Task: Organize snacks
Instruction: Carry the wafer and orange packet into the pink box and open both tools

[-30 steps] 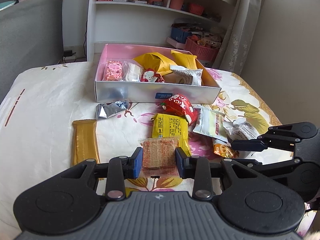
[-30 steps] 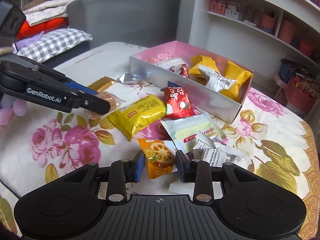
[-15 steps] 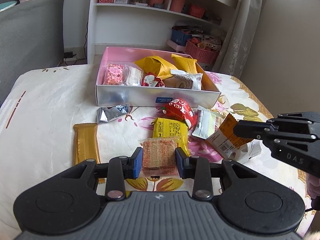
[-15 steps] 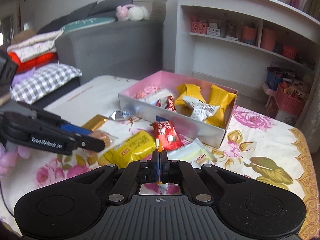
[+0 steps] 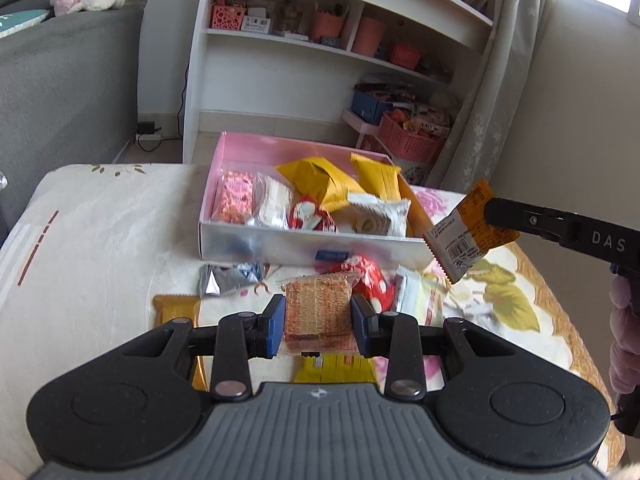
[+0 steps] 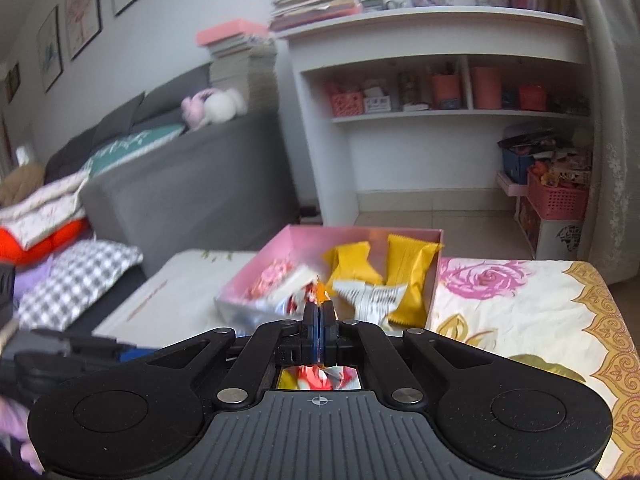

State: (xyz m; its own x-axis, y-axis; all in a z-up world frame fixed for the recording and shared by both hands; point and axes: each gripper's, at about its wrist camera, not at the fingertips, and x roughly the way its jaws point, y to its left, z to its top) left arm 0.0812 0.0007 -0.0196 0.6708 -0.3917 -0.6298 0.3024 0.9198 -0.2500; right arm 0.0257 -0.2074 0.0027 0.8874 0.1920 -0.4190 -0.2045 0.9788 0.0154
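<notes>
My left gripper (image 5: 319,326) is shut on a clear-wrapped orange cracker packet (image 5: 318,310), held above the table in front of the pink-lined box (image 5: 304,248). The box holds several snacks, among them yellow packets (image 5: 320,178), and also shows in the right wrist view (image 6: 434,276). My right gripper (image 6: 319,320) is shut on the edge of an orange snack packet (image 5: 468,232), which hangs in the air at the box's right end. Loose on the table lie a red packet (image 5: 366,276), a silver packet (image 5: 228,278), a gold bar (image 5: 176,306) and a yellow packet (image 5: 334,368).
The table has a floral cloth (image 5: 504,300). A grey sofa (image 6: 192,188) stands to the left and a white shelf unit (image 5: 320,64) behind the table. A pink basket (image 5: 408,142) sits on the floor by the curtain.
Both grippers have risen and moved toward the box. My right gripper shut on the orange packet and lifted it off the table to the box's right end. The cracker packet has come up with the left gripper.
</notes>
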